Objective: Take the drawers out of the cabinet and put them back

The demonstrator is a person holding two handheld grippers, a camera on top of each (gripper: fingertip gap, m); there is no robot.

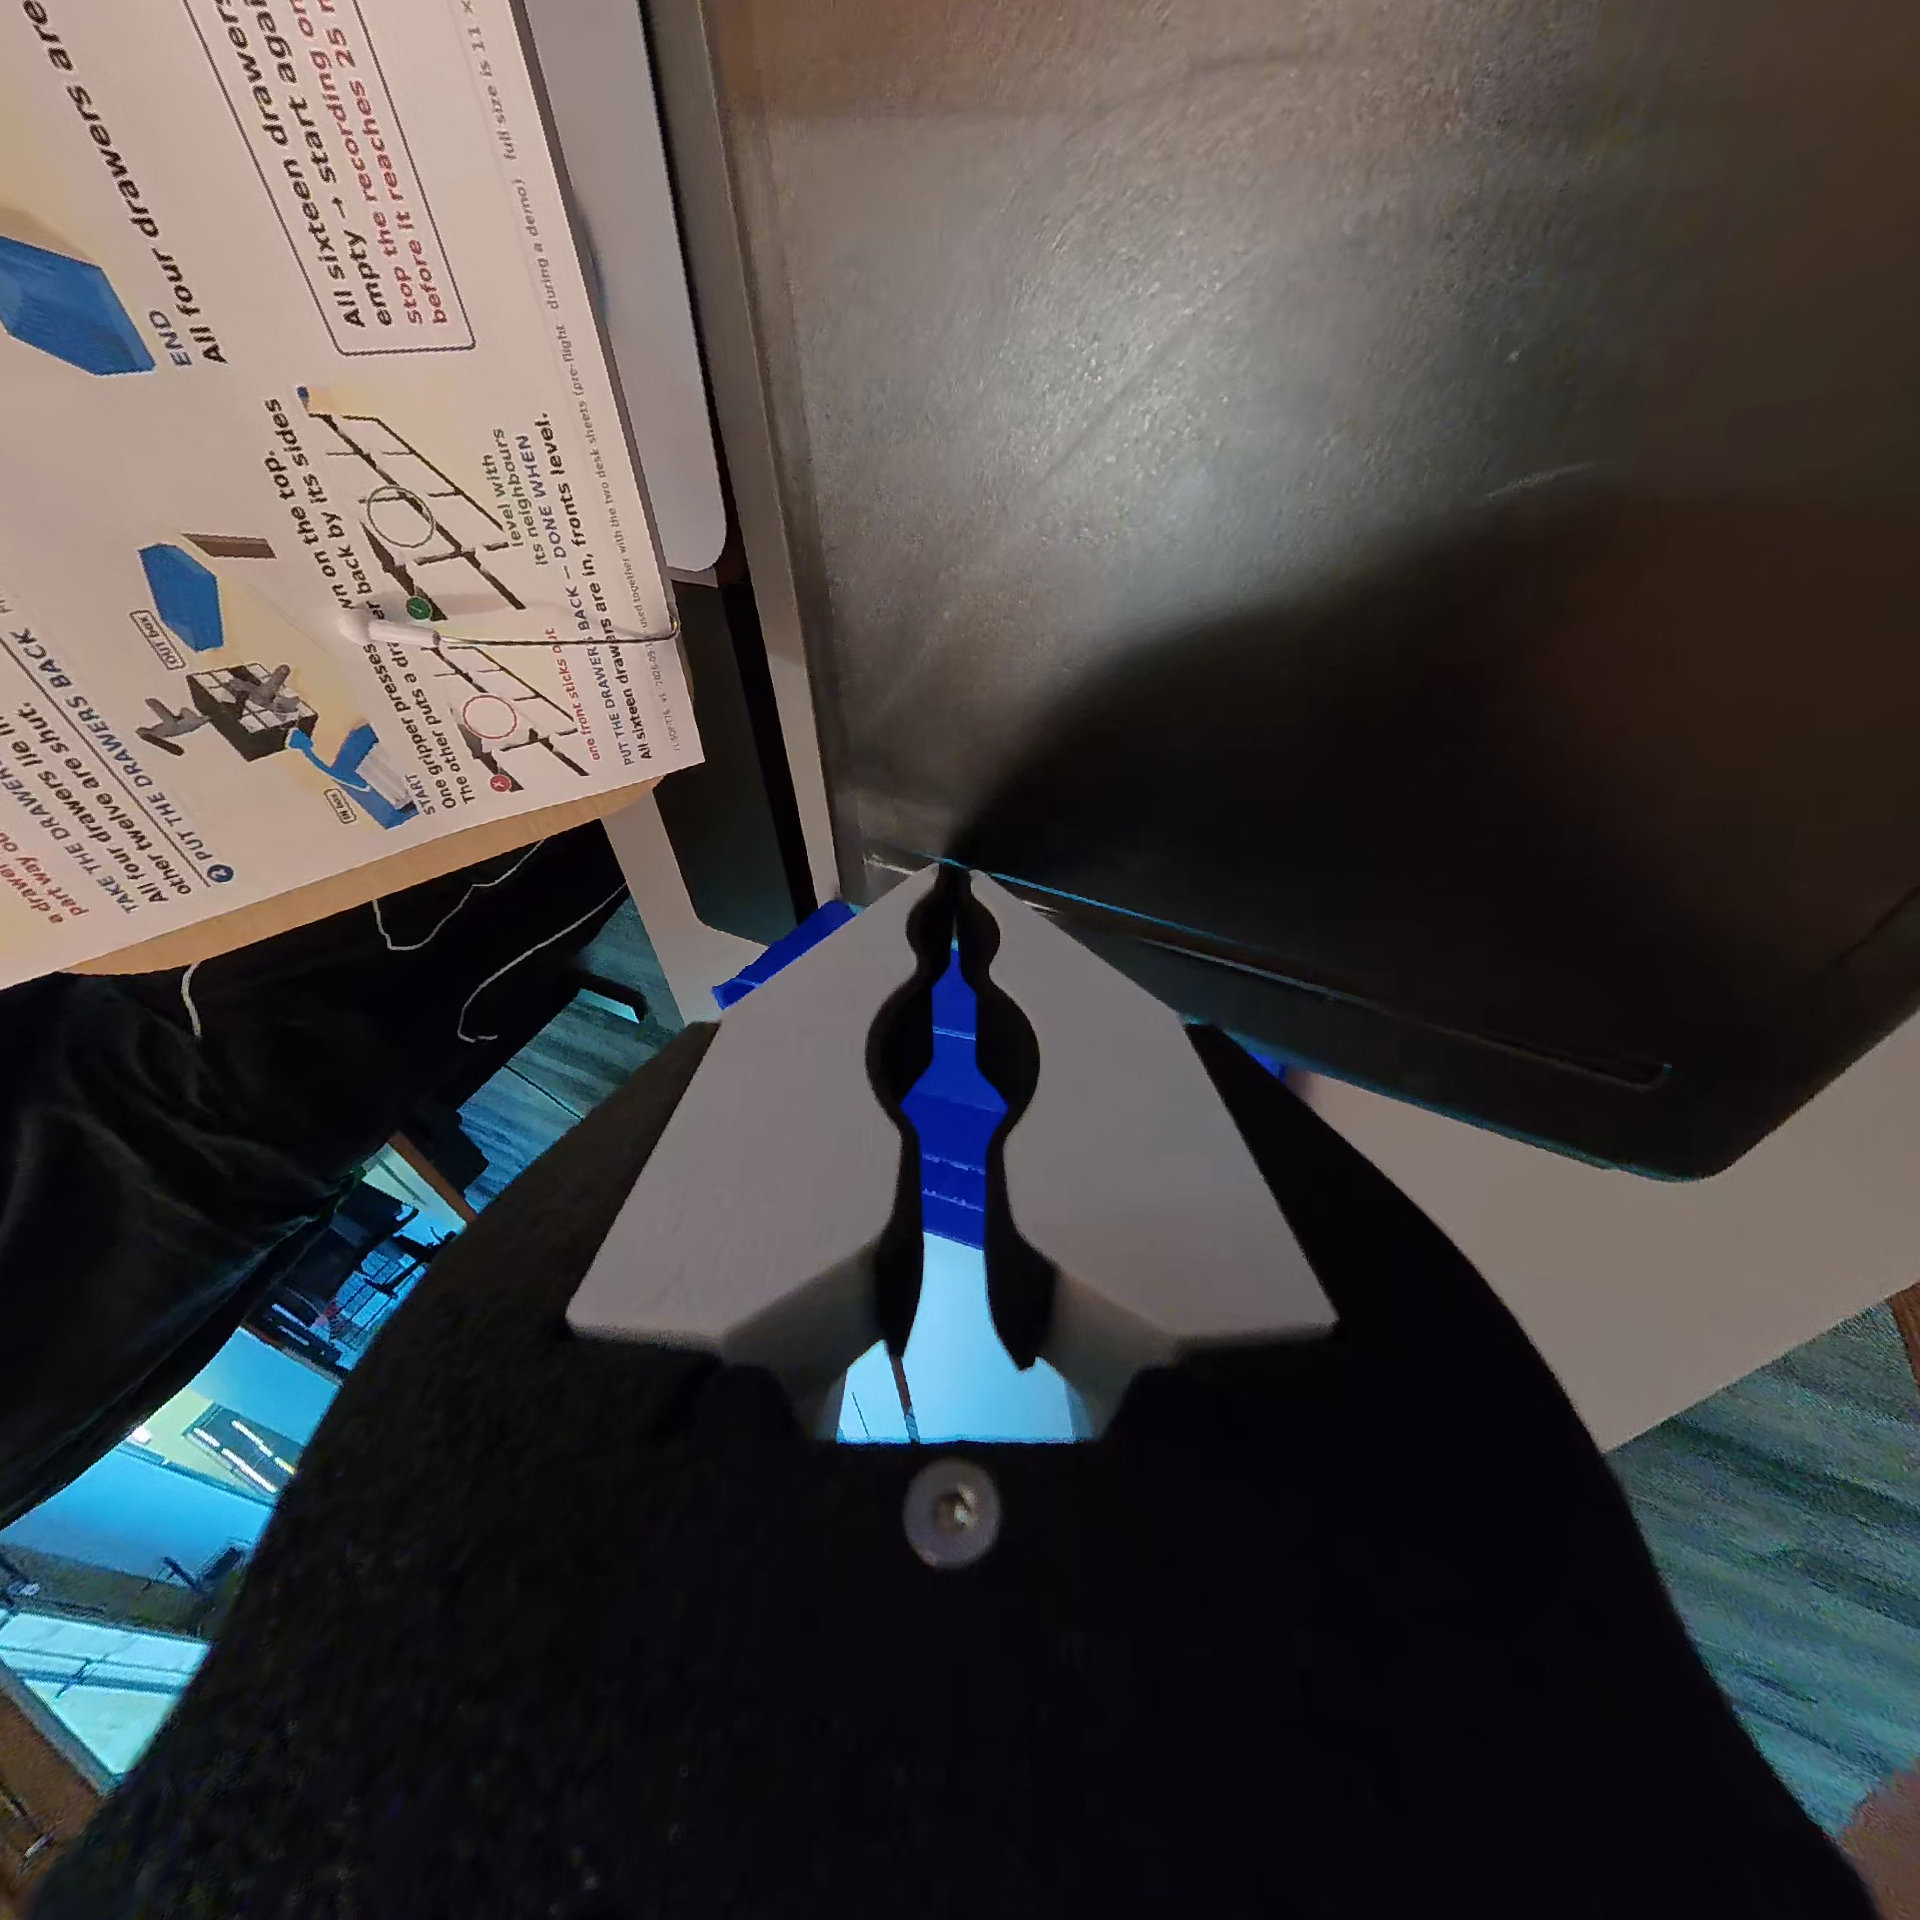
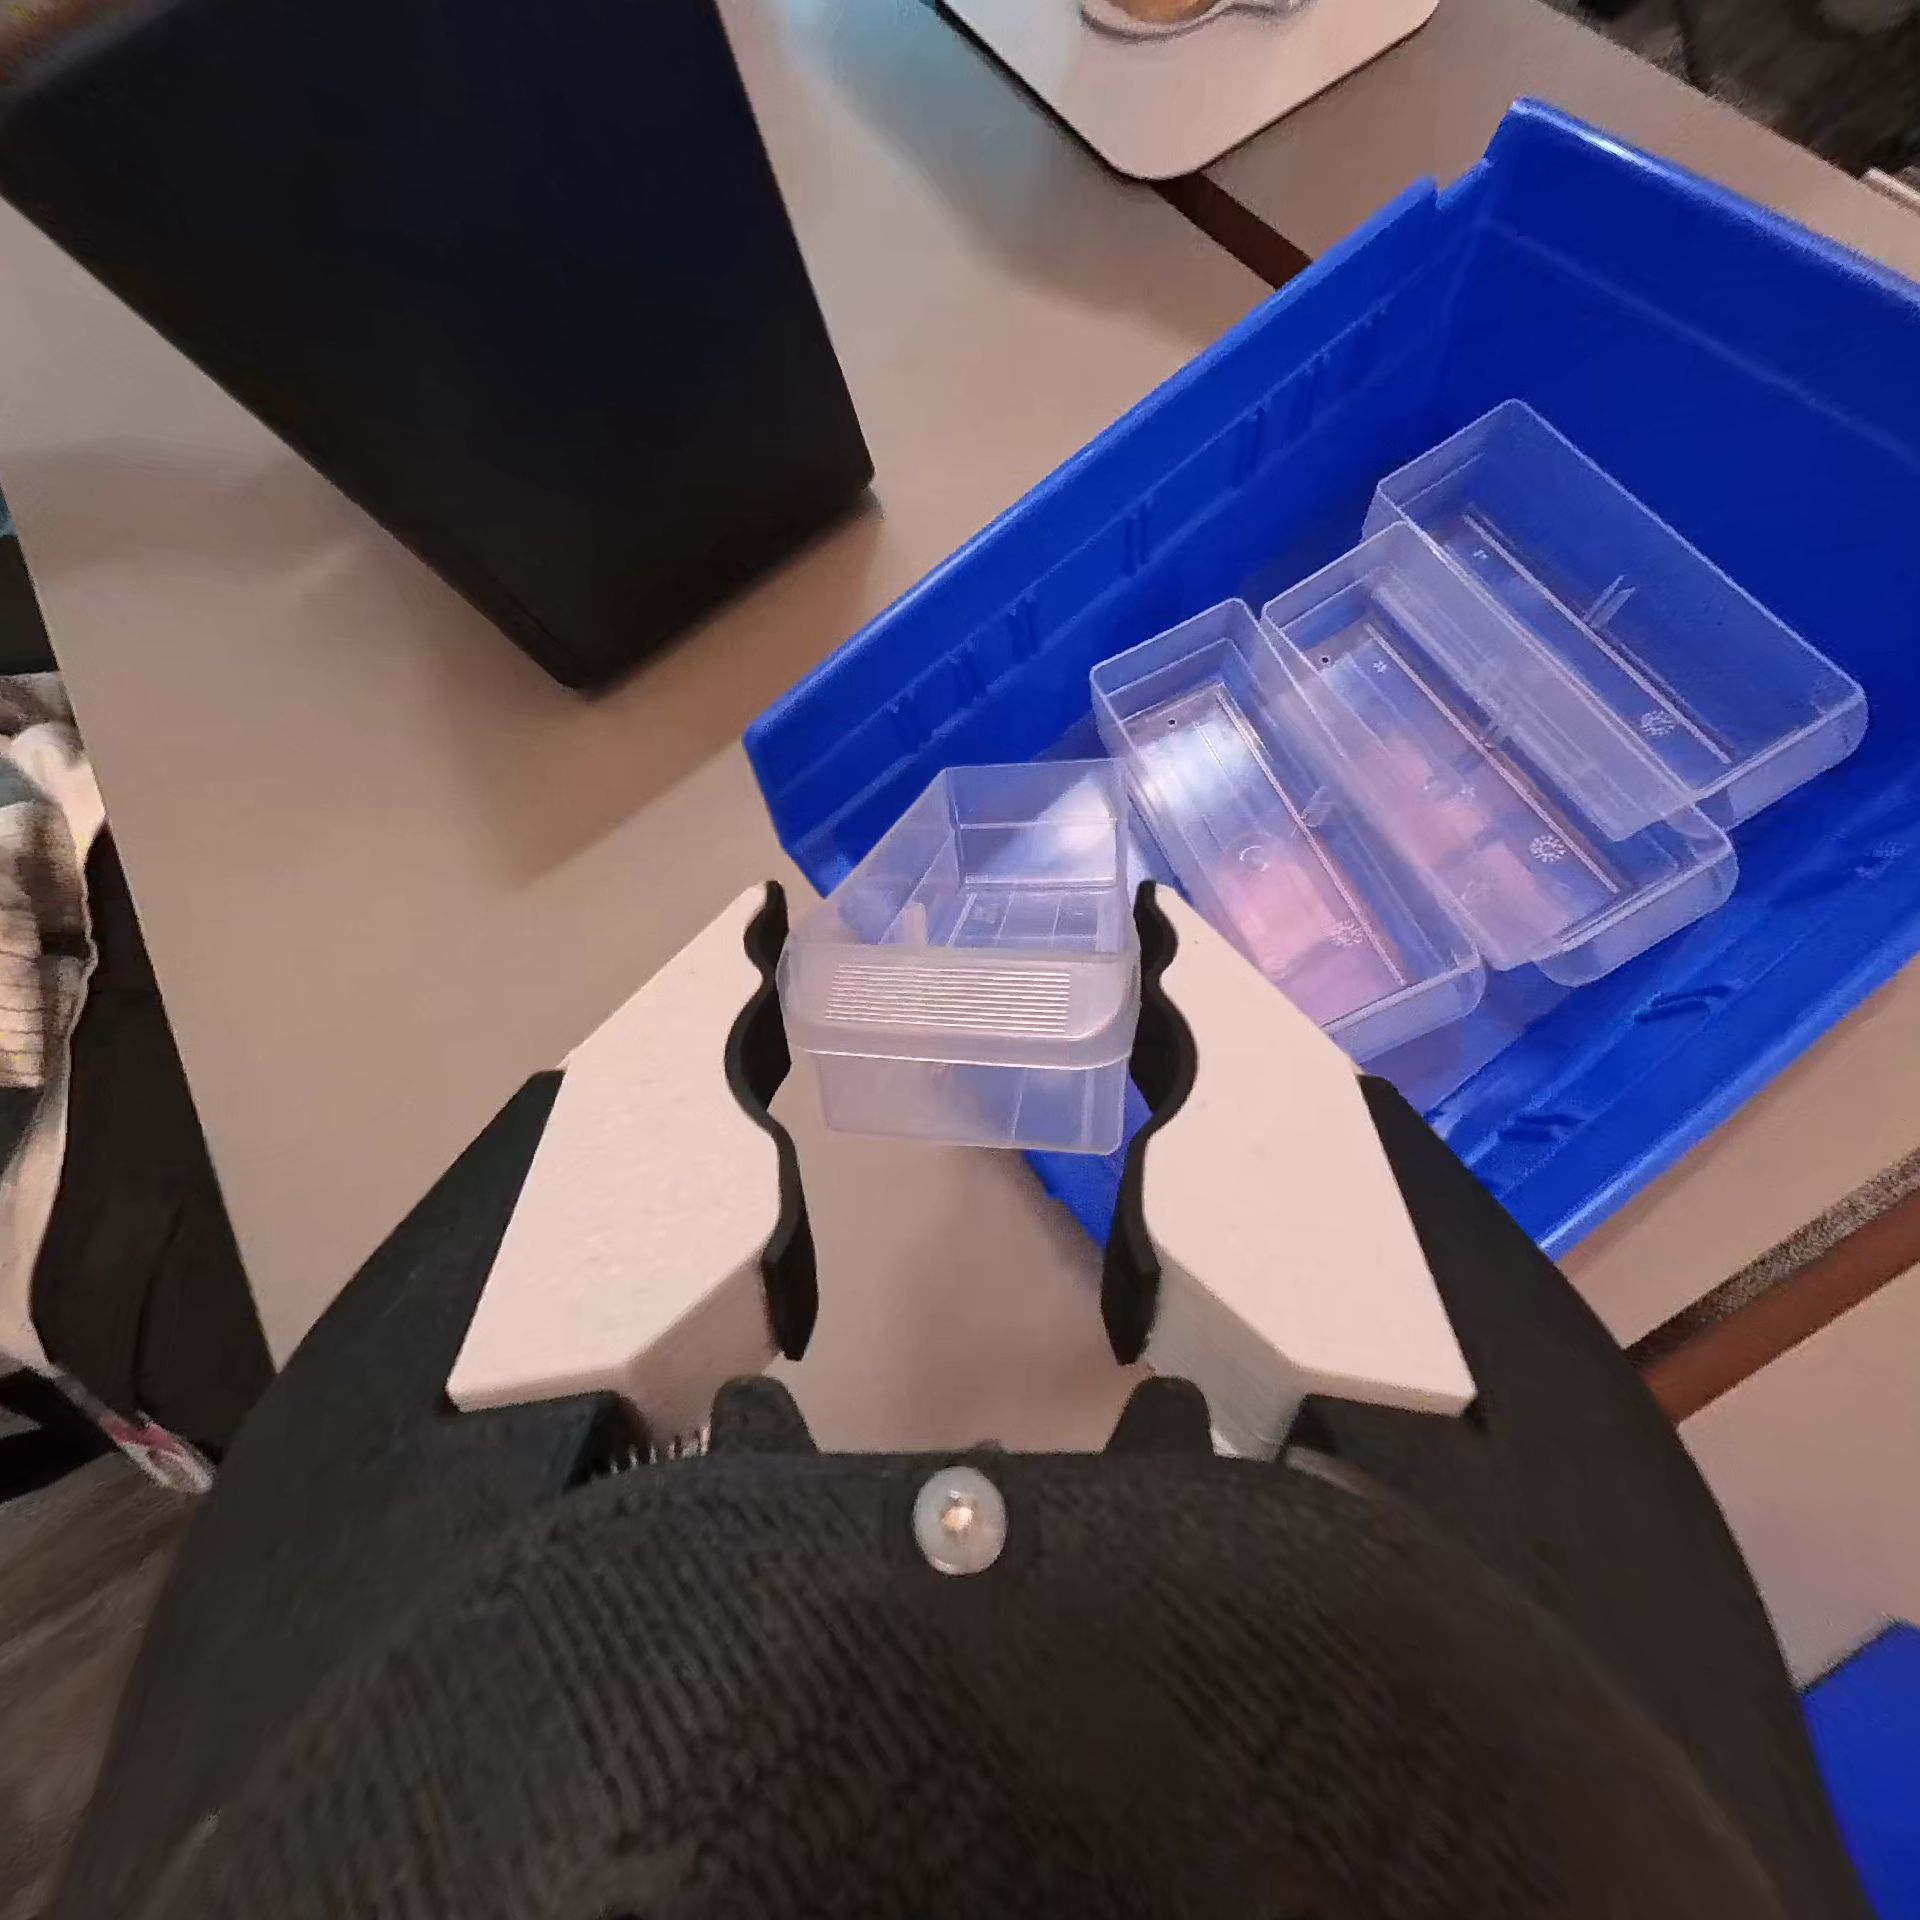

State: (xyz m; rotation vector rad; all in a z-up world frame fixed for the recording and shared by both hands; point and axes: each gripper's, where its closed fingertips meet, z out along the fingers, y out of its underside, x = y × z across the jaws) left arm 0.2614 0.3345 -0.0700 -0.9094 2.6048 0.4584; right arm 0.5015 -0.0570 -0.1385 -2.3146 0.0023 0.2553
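My right gripper [image 2: 951, 914] is shut on a clear plastic drawer [image 2: 966, 987], held by its front end above the near corner of a blue bin [image 2: 1195, 499]. Three more clear drawers [image 2: 1475, 748] lie overlapping inside the bin. The black cabinet [image 2: 447, 301] stands on the table to the left of the bin, seen from a plain side. My left gripper [image 1: 954, 883] is shut and empty, its tips pressed against the cabinet's black surface [image 1: 1299, 468]. A bit of blue bin [image 1: 951, 1122] shows between its fingers.
A printed instruction sheet [image 1: 312, 468] lies on the table left of the cabinet. The pale table [image 2: 364, 779] ends at a dark edge on the right. A white rounded board [image 2: 1195, 83] sits at the back. Dark clothing [image 1: 208, 1091] is below the sheet.
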